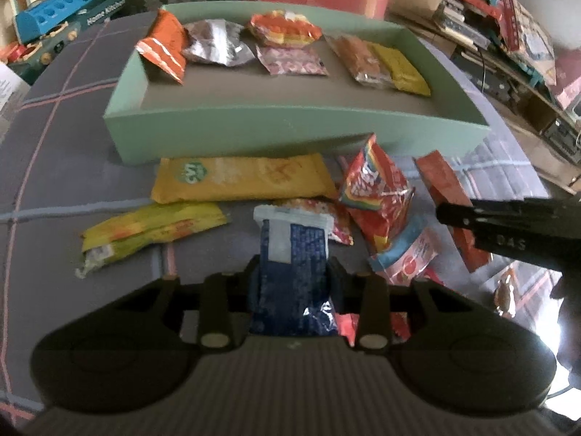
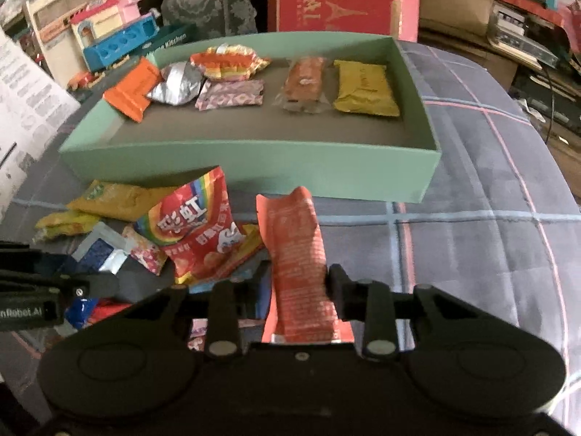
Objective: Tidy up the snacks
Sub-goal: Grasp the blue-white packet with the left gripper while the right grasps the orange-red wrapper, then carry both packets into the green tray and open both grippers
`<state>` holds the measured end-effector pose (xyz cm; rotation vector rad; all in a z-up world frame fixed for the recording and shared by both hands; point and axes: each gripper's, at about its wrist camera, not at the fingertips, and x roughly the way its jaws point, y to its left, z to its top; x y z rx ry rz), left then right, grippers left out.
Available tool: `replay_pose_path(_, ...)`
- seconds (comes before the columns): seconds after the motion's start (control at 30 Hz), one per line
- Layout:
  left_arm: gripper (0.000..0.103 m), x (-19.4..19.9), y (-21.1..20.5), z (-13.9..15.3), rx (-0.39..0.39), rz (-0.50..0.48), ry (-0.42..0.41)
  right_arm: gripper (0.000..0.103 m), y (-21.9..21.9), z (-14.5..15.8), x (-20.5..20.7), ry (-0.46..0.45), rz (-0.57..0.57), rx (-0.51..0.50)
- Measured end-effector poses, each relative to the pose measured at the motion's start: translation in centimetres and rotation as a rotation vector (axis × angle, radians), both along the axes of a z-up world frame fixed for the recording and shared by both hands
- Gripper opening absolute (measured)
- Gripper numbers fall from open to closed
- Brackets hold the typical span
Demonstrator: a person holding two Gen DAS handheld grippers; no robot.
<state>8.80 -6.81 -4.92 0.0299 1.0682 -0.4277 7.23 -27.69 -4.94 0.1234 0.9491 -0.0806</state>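
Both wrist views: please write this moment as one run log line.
left gripper: shut on blue packet | right gripper: shut on orange-red packet | green tray: six snacks inside | table: more snacks

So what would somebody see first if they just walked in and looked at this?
Probably the big mint-green tray in the middle of the checked cloth, with six snack packets lined along its far side. Next, the bright heap of loose packets in front of it, especially the red rainbow candy bag. Then the two claws: the left claw pinches a blue packet, the right claw an orange-red one.
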Motion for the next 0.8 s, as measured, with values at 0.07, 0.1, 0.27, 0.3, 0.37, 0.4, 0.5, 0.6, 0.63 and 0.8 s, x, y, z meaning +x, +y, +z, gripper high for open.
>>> replay_pose_path(0.07,0.036,-0.1,0.5,0.6,-0.014,0.011,-0.005,0.032,-0.6,0.6,-0.3,-0.01,-0.019,0.022)
replay_pose_path(0.1,0.036,-0.1,0.7,0.9,-0.021,0.016,-0.008,0.032,-0.8,1.0,-0.5,-0.017,-0.03,0.037)
replay_pose_path(0.27,0.036,0.1,1.5,3.5,-0.07,0.017,-0.056,0.032,-2.2,4.0,-0.9,-0.061,-0.061,0.095)
replay_pose_path(0.3,0.036,0.3,1.7,4.1,-0.082,0.018,-0.063,0.032,-2.4,4.5,-0.6,-0.07,-0.062,0.104)
replay_pose_path(0.37,0.036,1.1,1.8,5.3,-0.108,0.021,-0.083,0.032,-2.7,5.5,0.1,-0.086,-0.064,0.127)
replay_pose_path(0.4,0.036,1.5,1.7,5.9,-0.111,0.023,-0.098,0.033,-2.8,6.0,0.5,-0.093,-0.065,0.135)
replay_pose_path(0.5,0.036,3.9,1.5,7.3,-0.112,0.039,-0.143,0.032,-3.2,7.4,2.6,-0.11,-0.066,0.159)
replay_pose_path(0.6,0.036,7.0,1.4,7.6,-0.128,0.063,-0.133,0.032,-3.6,8.3,5.5,-0.118,-0.073,0.177)
replay_pose_path(0.63,0.036,8.1,1.3,7.5,-0.131,0.072,-0.125,0.032,-3.6,8.4,6.7,-0.116,-0.077,0.185)
replay_pose_path(0.8,0.036,12.6,0.6,5.9,-0.105,0.091,-0.088,0.033,-3.3,7.6,12.6,-0.099,-0.091,0.196)
